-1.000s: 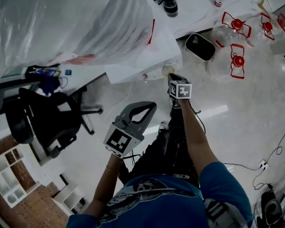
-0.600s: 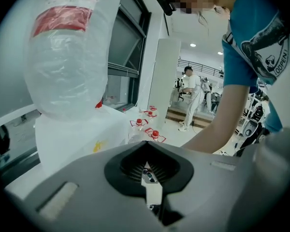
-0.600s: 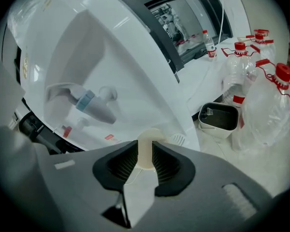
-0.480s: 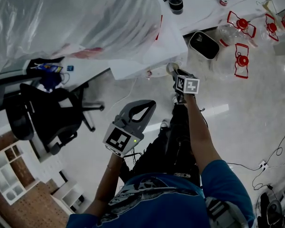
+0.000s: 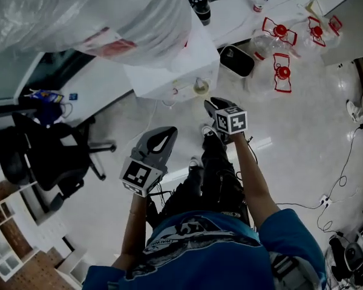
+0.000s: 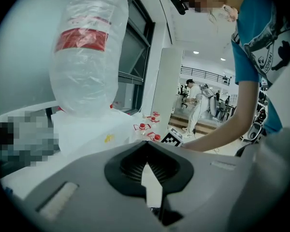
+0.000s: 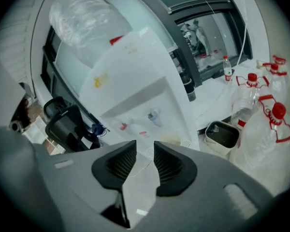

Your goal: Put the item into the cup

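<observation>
**Right gripper wide open just in front of the dispenser's cup**

The white, boxy water dispenser [image 5: 169, 71] stands there with a big, crinkled clear plastic bottle [image 5: 97, 17] upended on top, a red label band around it. In the dispenser's recess, below the small blue and red taps, sits the cup [image 5: 201, 87], pale and round-rimmed. Whether the item lies inside it is too small to tell.

The right gripper [image 5: 212, 104] is held out on a straight arm, pointing down at a slant towards that recess, just short of the cup and clear of it. Its ribbed black jaws have just been opening and now stand wide, with nothing between them.

The left gripper [image 5: 168, 133] hangs further back from the dispenser on a bent arm, grey shell angled the same way. Its jaws meet at the tips and it is empty.

To the right of the dispenser is a black waste bin [image 5: 236, 60] with a pale rim, then clear jugs [image 5: 278, 71] with red caps and red handles, all on a glossy pale floor [image 5: 302, 138]. A black office chair [image 5: 42, 156] stands to the dispenser's left.
</observation>
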`<control>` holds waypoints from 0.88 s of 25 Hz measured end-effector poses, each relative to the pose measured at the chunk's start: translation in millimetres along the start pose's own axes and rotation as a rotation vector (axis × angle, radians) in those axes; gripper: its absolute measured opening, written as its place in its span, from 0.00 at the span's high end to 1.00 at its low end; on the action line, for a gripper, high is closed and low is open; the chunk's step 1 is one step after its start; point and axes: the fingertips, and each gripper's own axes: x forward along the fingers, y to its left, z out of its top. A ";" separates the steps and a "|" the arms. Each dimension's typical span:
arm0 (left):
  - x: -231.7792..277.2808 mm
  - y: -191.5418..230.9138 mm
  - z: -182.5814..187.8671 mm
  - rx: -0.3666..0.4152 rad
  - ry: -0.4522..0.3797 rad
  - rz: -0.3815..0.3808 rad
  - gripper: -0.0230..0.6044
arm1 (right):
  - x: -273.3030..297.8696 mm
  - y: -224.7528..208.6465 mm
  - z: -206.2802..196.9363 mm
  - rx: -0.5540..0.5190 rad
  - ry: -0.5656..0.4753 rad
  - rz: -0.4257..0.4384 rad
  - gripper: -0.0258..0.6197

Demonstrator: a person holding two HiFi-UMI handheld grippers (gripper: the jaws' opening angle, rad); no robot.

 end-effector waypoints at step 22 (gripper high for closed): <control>-189.3 -88.3 -21.2 0.065 -0.241 -0.041 0.94 | -229.6 275.1 -23.2 -0.210 -0.341 0.082 0.81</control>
